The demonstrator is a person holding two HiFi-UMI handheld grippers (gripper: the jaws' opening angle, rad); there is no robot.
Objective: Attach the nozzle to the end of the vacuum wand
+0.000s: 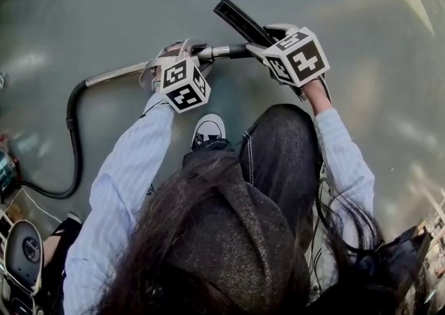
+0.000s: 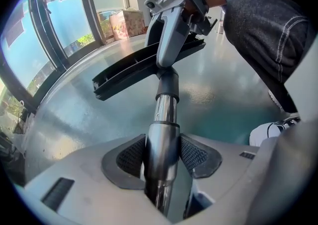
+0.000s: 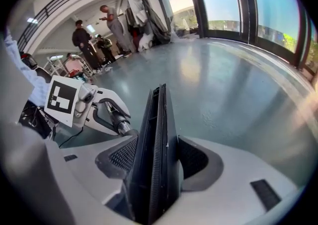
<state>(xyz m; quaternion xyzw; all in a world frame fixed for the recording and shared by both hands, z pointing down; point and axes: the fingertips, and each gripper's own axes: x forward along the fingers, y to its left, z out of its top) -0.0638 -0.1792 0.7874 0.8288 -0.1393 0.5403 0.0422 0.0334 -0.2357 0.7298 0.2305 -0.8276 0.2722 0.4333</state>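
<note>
The left gripper [image 2: 161, 158] is clamped on the metal vacuum wand [image 2: 166, 114], which runs straight out ahead of its jaws; the right gripper [image 3: 151, 169] pinches the black nozzle [image 3: 158, 129] edge-on between its pads; the nozzle meets the wand's tip beyond the left jaws, though I cannot tell whether it is seated; best to brace the wand, keep the nozzle's neck in line, and push straight along the tube.

We see a glossy grey-green floor [image 1: 83, 7] filling the top of the head view, with a white sneaker [image 1: 208, 131] planted on it at the centre. In the right gripper view, several people [image 3: 82, 40] stand at the upper left and tall windows [image 3: 233, 0] span the upper right. In the left gripper view, a pink box [image 2: 130, 23] sits by the glass at top centre.
</note>
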